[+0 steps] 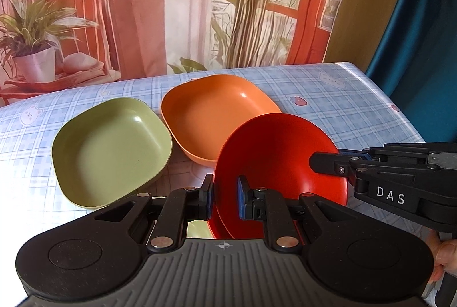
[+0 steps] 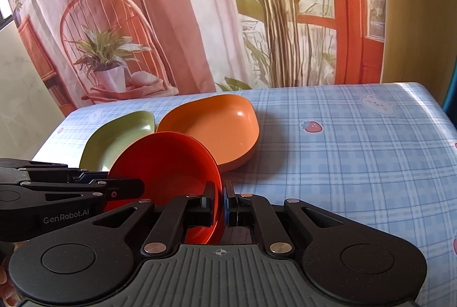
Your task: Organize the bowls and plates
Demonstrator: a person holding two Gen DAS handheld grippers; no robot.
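A red bowl hangs tilted just above the table, held at two sides of its rim. My left gripper is shut on its near-left rim, one pad inside and one outside. My right gripper is shut on the opposite rim. In the left wrist view a second red edge seems to show under the bowl by the left fingers. Behind the bowl an orange square dish rests on the table. A green square dish sits to its left. Both are empty.
The table wears a blue plaid cloth with bear and strawberry prints, bare to the right of the dishes. A printed backdrop hangs right behind the table's far edge. A blue curtain hangs at the far right corner.
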